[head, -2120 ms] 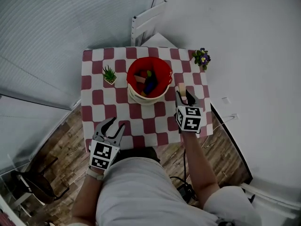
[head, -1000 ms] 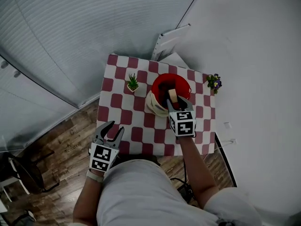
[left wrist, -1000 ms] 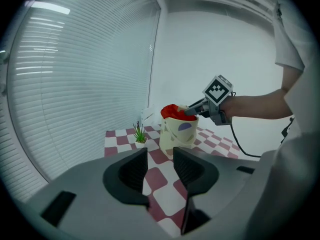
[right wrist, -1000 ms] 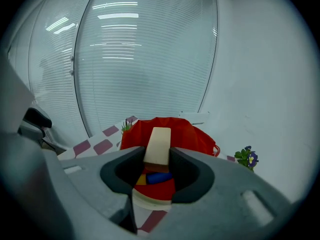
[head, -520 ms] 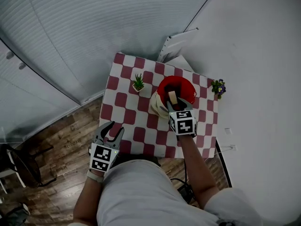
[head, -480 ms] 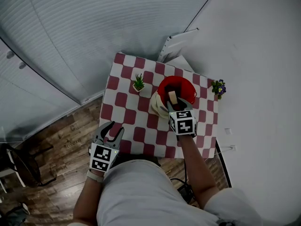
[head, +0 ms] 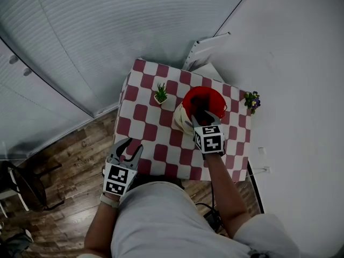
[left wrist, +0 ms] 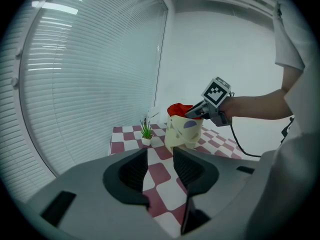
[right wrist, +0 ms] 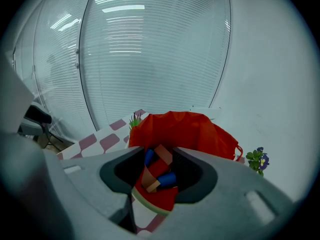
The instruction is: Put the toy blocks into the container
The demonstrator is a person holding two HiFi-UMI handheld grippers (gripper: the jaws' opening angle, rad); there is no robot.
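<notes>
Closest to you, your left gripper hangs at the near edge of the table. Its jaws are spread wide, with only checked cloth showing through the gap. It holds nothing, and I judge you keep it back there so the other hand has a free path.

Further out, your right gripper tips downward over the near rim of the container. Its nose is over the mouth, so that whatever leaves it drops inside the red lining rather than onto the cloth. Its jaws have just been opening: they stand a modest way apart and the pads press on nothing. Through the gap you look down on the toy blocks lying at the bottom of the container, a tan one among blue rounded pieces (the tan one seems to lie below the pads, not between them). From the head view I make out no loose block on the cloth, so the task looks close to done.

Beyond, a small green plant stands just left of the container. A purple flower pot sits near the table's right edge. Both are apart from the container and out of your reach line.
</notes>
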